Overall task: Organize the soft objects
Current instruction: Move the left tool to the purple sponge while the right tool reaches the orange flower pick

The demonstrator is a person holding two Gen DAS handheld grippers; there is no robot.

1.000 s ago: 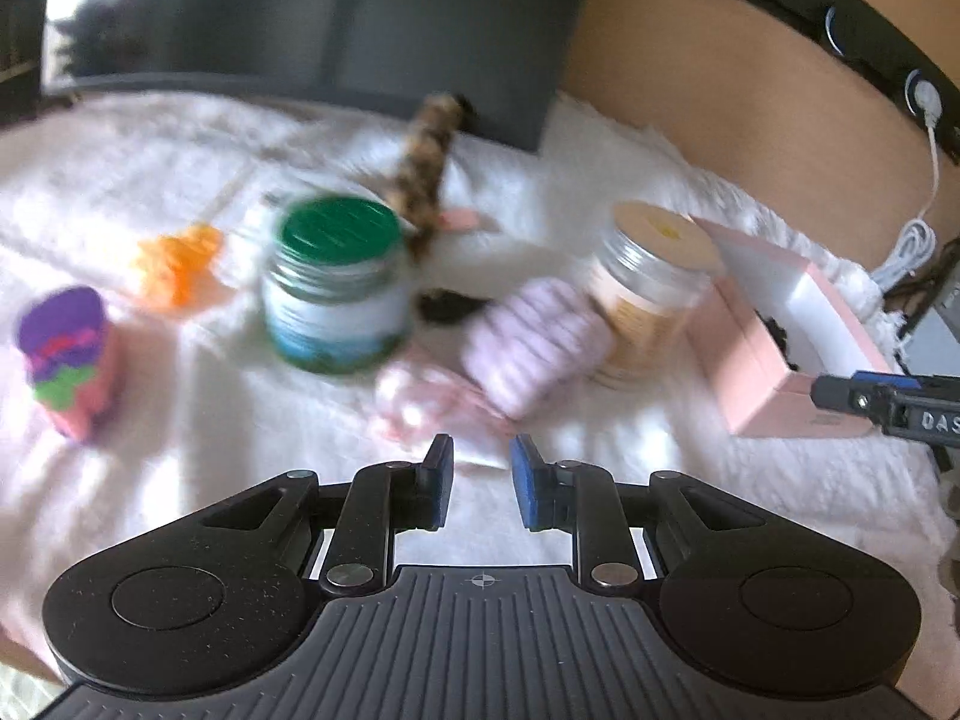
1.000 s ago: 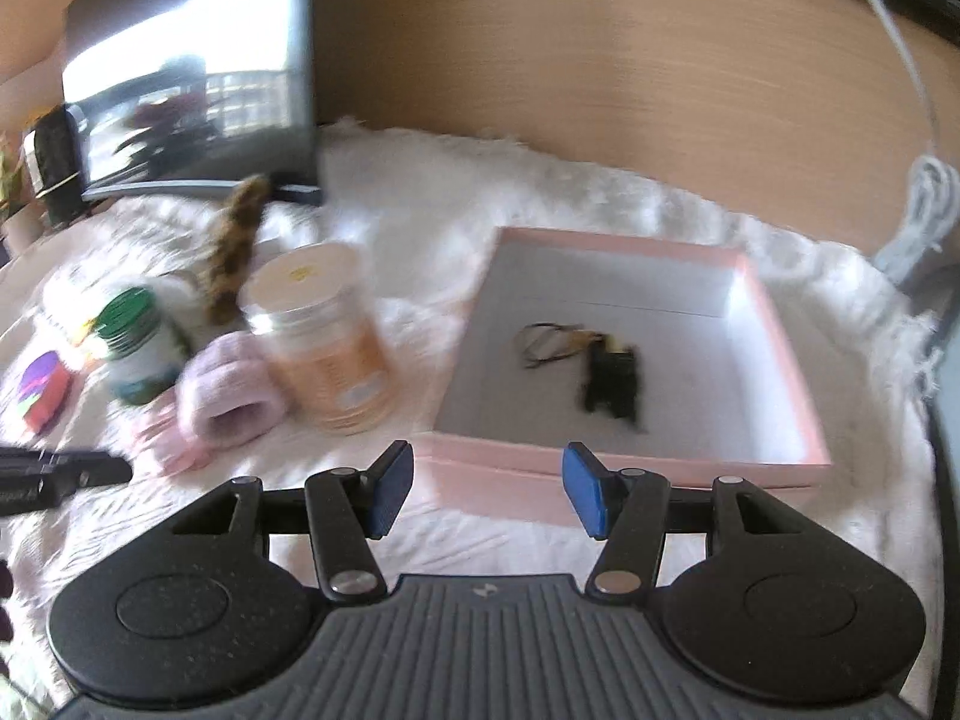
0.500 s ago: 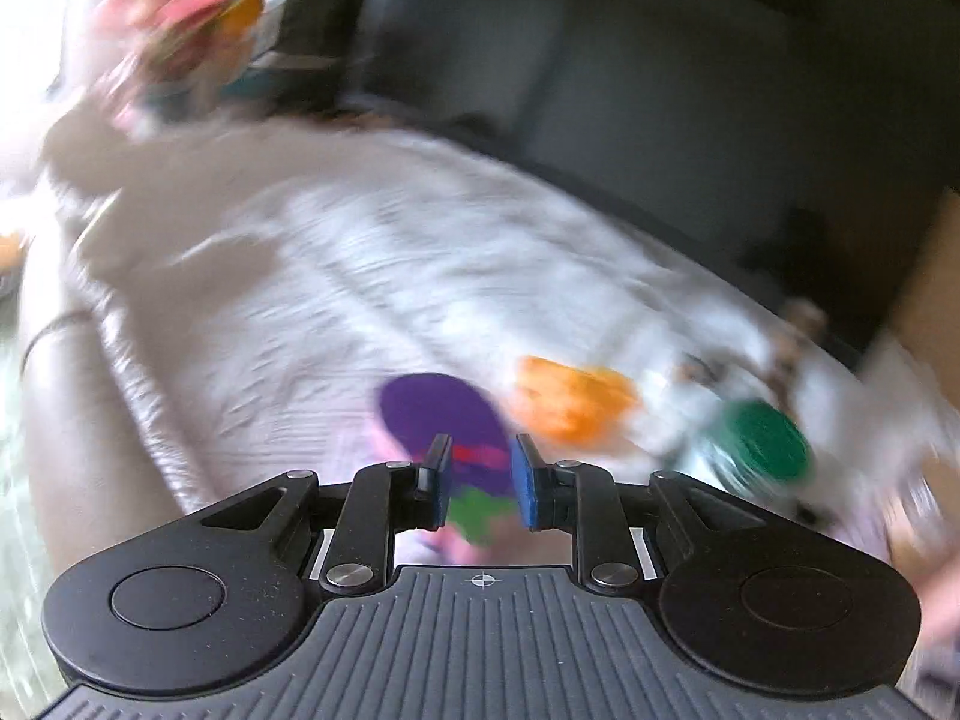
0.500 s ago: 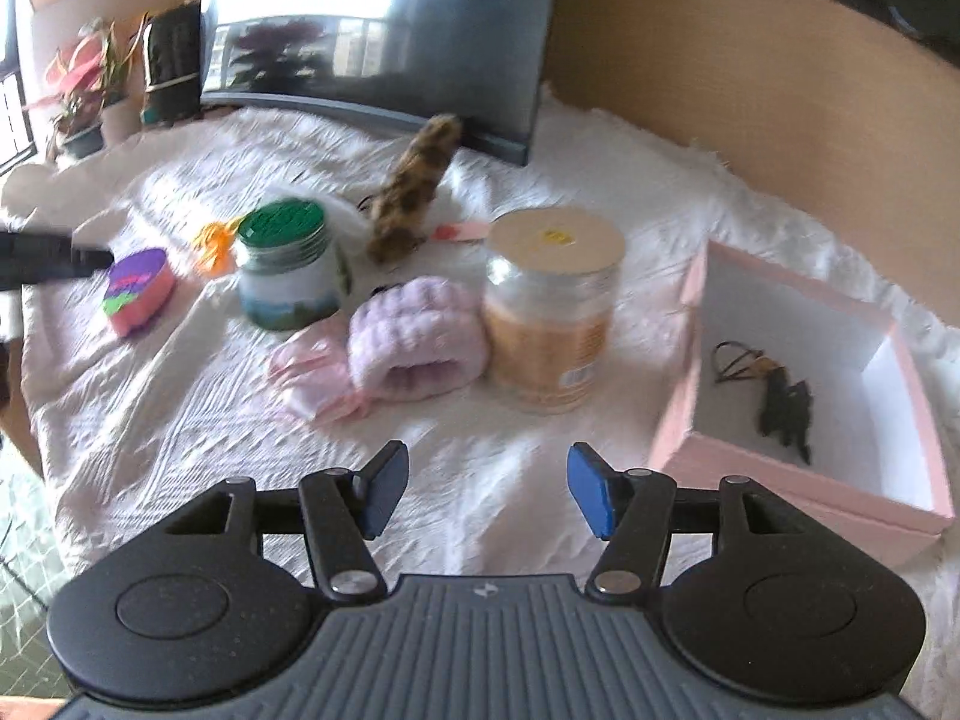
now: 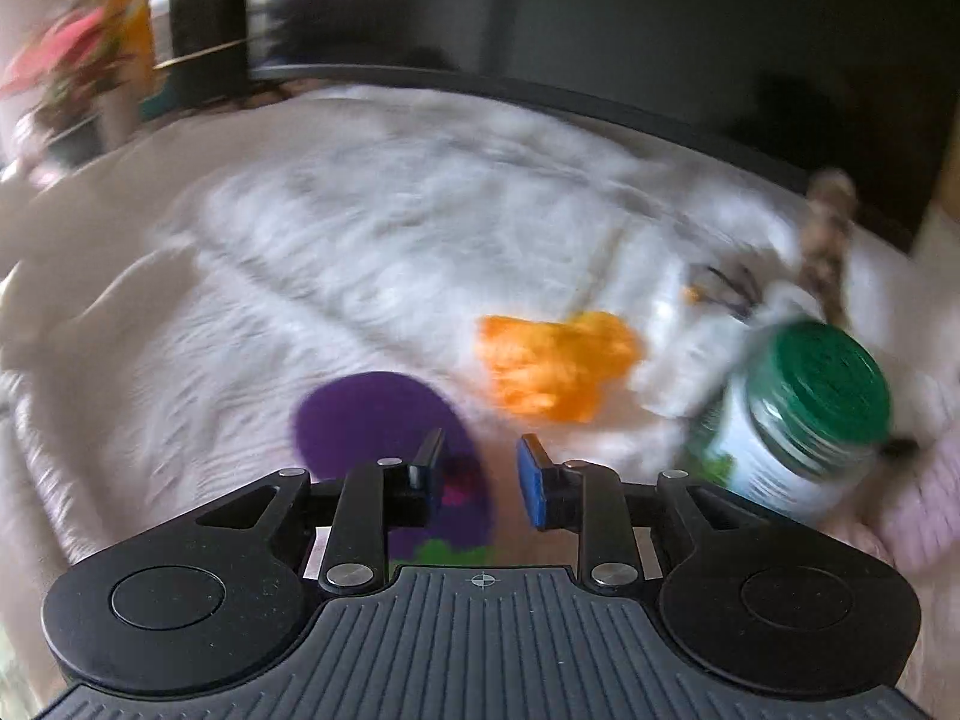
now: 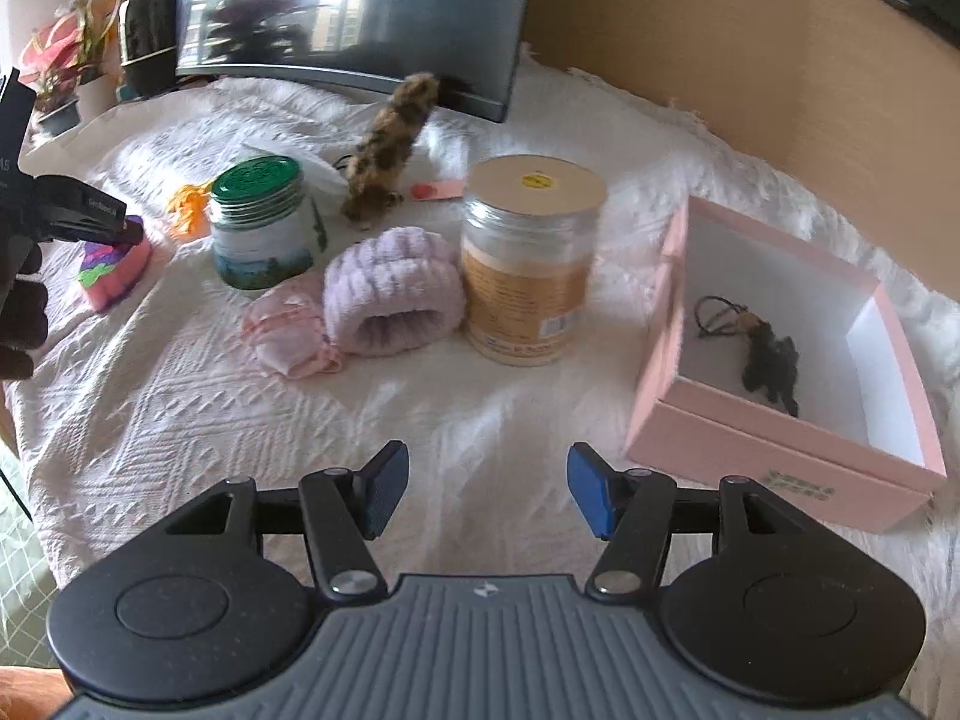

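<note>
In the blurred left wrist view my left gripper [image 5: 480,474] hovers just above a purple, pink and green soft block [image 5: 366,426]. Its jaws are opening; the block shows behind the left finger and touches neither pad. An orange scrunchie [image 5: 558,360] lies beyond it. My right gripper [image 6: 483,492] stands open and empty over the white cloth. Ahead of it lie a lilac wristband [image 6: 393,294], a pink scrunchie [image 6: 288,330] and a leopard-print scrunchie [image 6: 390,144]. A pink box [image 6: 780,438] on the right holds black hair ties [image 6: 768,360].
A green-lidded jar [image 6: 261,222] and a beige-lidded jar [image 6: 531,258] stand among the soft things. A dark monitor [image 6: 360,12] rises at the back, with plants [image 6: 60,60] at the far left. A gloved hand [image 6: 21,300] holds the left gripper at the cloth's left edge.
My left gripper has swung left from the jars to the purple block, and its jaws have widened. The right gripper turned left from the pink box toward the middle of the cloth.
</note>
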